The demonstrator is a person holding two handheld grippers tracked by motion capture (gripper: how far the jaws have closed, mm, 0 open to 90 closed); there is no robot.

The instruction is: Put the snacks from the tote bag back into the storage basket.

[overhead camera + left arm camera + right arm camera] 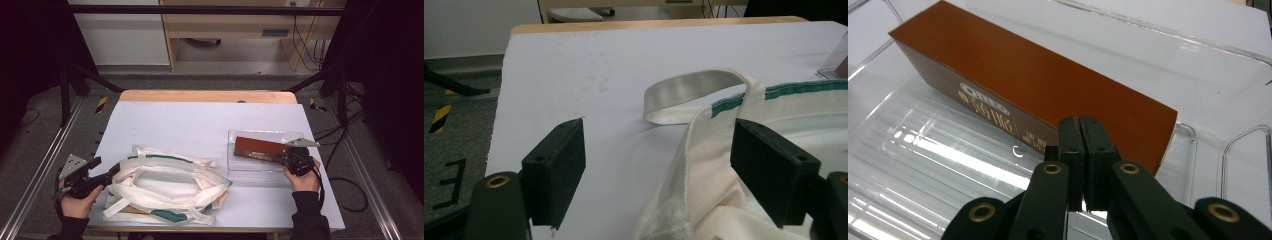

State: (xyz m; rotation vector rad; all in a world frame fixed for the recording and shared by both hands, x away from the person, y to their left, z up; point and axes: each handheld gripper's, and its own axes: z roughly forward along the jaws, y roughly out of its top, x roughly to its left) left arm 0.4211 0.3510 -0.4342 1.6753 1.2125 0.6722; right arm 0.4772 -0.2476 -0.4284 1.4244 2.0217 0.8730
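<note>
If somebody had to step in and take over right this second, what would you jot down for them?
Left gripper: open, jaws astride the edge of the canvas bag, not pinching it.
Right gripper: shut with nothing between the jaws, tips at the near end of the brown box.
The box lies in the clear tray, right of the bag on the table.
Done: nothing visibly packed.
Probably left: hold the bag open, grasp the box, put it inside.
</note>
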